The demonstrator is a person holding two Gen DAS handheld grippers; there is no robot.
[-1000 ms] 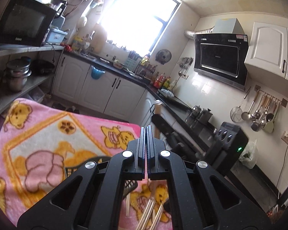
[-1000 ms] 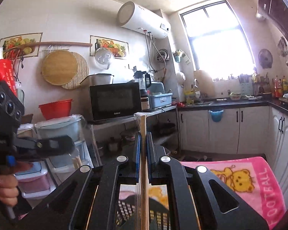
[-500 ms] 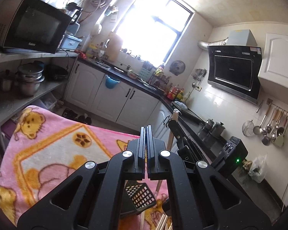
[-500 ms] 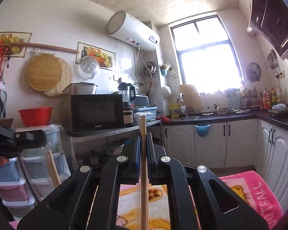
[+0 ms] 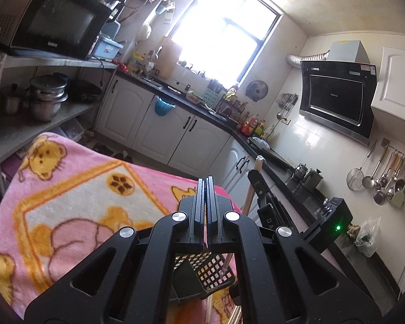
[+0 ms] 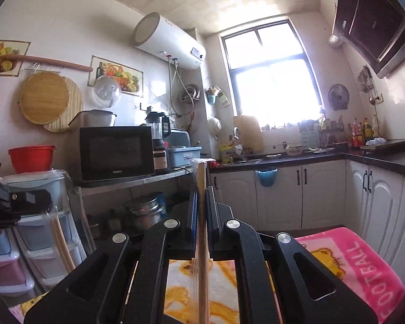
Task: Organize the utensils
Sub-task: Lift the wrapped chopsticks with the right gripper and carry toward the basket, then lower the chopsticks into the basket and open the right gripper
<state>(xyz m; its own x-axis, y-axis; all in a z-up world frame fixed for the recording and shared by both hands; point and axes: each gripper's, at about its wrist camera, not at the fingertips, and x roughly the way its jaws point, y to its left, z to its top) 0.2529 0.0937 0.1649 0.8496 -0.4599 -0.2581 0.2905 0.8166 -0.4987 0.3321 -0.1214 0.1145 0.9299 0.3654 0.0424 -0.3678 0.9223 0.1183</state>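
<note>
My right gripper (image 6: 201,189) is shut on a wrapped pair of wooden chopsticks (image 6: 202,226) that stands upright between the fingers, with clear plastic wrap at its top. In the left wrist view the same chopsticks (image 5: 252,186) rise beside the right gripper (image 5: 259,189), above a black mesh utensil basket (image 5: 205,270). My left gripper (image 5: 207,189) is shut; a thin strip shows between its fingers and I cannot tell what it is. In the right wrist view the left gripper (image 6: 19,202) sits at the left edge with a chopstick (image 6: 62,243) hanging below it. Loose chopsticks (image 5: 235,316) lie on the blanket.
A pink bear-print blanket (image 5: 67,202) covers the table. A metal shelf (image 5: 40,62) at the left carries a microwave (image 5: 54,19) and pots (image 5: 46,100). White cabinets with a dark counter (image 5: 191,102) run along the far wall. Plastic drawers (image 6: 27,243) stand by the shelf.
Both grippers have risen and tilted up, so more of the room and less of the blanket shows. The right gripper still holds the chopsticks.
</note>
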